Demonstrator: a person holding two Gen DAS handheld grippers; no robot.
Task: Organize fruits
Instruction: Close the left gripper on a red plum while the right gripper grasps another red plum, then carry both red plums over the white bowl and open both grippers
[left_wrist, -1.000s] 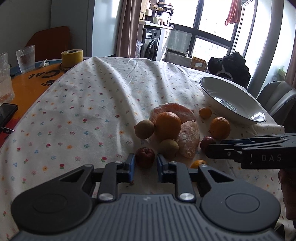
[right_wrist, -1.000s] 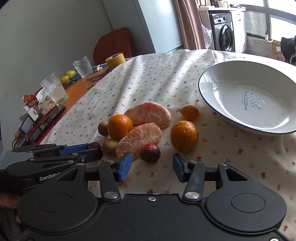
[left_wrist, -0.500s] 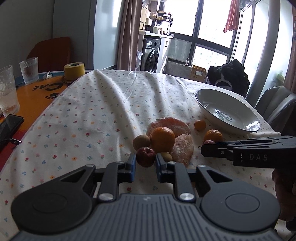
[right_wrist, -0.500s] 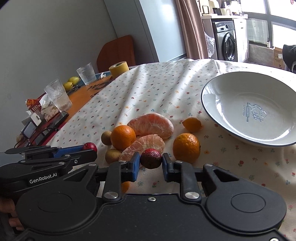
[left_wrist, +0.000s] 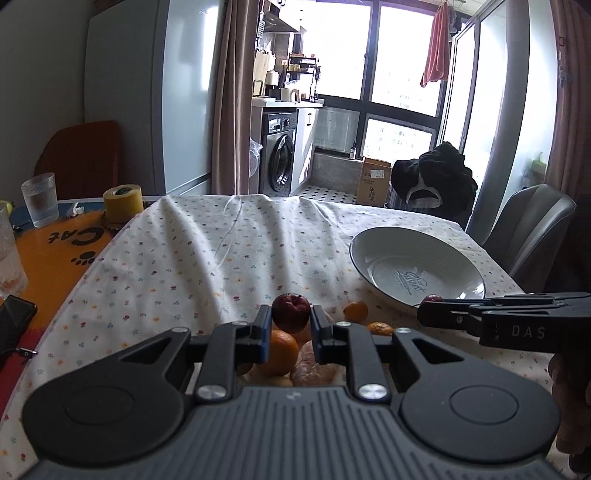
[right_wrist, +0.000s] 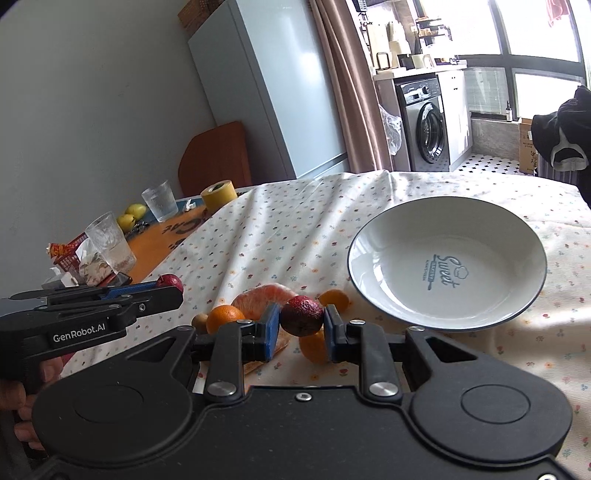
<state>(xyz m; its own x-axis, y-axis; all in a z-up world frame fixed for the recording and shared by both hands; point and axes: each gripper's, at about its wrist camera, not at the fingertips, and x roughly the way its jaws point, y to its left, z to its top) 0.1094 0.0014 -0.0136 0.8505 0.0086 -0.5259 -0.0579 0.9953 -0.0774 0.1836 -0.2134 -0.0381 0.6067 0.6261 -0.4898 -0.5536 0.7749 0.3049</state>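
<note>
— What has the left tool (left_wrist: 289, 326) got?

— A small dark red fruit (left_wrist: 291, 312), pinched between its blue-lined fingers, which are drawn in close against it on both sides. It hangs above the tabletop (left_wrist: 207, 254), clear of the flowered cloth.

— And the right tool (right_wrist: 300, 326)?

— Much the same: closed down on a second dark red fruit (right_wrist: 302, 320), darker and rougher in the skin, also lifted off the cloth.

— Where is the rest of the fruit?

— Just under and ahead of both tools, in a little heap: an orange (right_wrist: 224, 318), two peeled citrus halves (right_wrist: 264, 301), a small mandarin (right_wrist: 334, 298), another orange (right_wrist: 313, 347) partly hidden behind the right tool's fingers, and a brownish kiwi (right_wrist: 201, 320) at the left edge of the heap.

— The white dish (right_wrist: 447, 262)?

— Ahead and to the right of the right tool, beside the heap, with nothing in it.

— Are the tools near each other?

— Side by side, apart, the left one to the left of the right, both pointing forward.
</note>
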